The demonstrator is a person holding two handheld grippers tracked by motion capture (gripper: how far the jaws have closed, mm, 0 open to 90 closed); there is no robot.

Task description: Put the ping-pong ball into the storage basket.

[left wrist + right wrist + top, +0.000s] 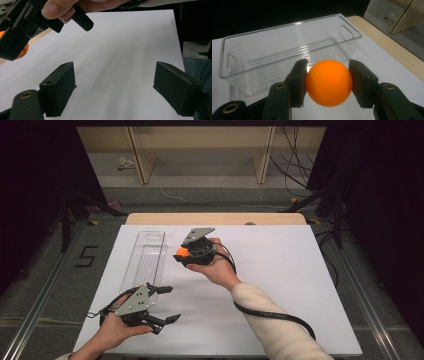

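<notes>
Carrying step: right hand-held gripper (328, 83) clenched on ball (328, 82), beside bin (227, 72); left hand-held gripper (113, 87) released. Next: over bin, release.

Smooth orange ball (328, 83), clamped between both pads of the right hand-held gripper (328, 83), raised just beside the clear rectangular bin (227, 72), bin upright on the white tabletop (280, 270)

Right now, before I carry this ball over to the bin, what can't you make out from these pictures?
- Printing on the orange ball: in the left gripper view the right gripper covers most of it, and the mark is too small to read.
- Clear bin: in the high view the left gripper hides its near end.
- Bin floor: glare in the right gripper view blurs it.
</notes>
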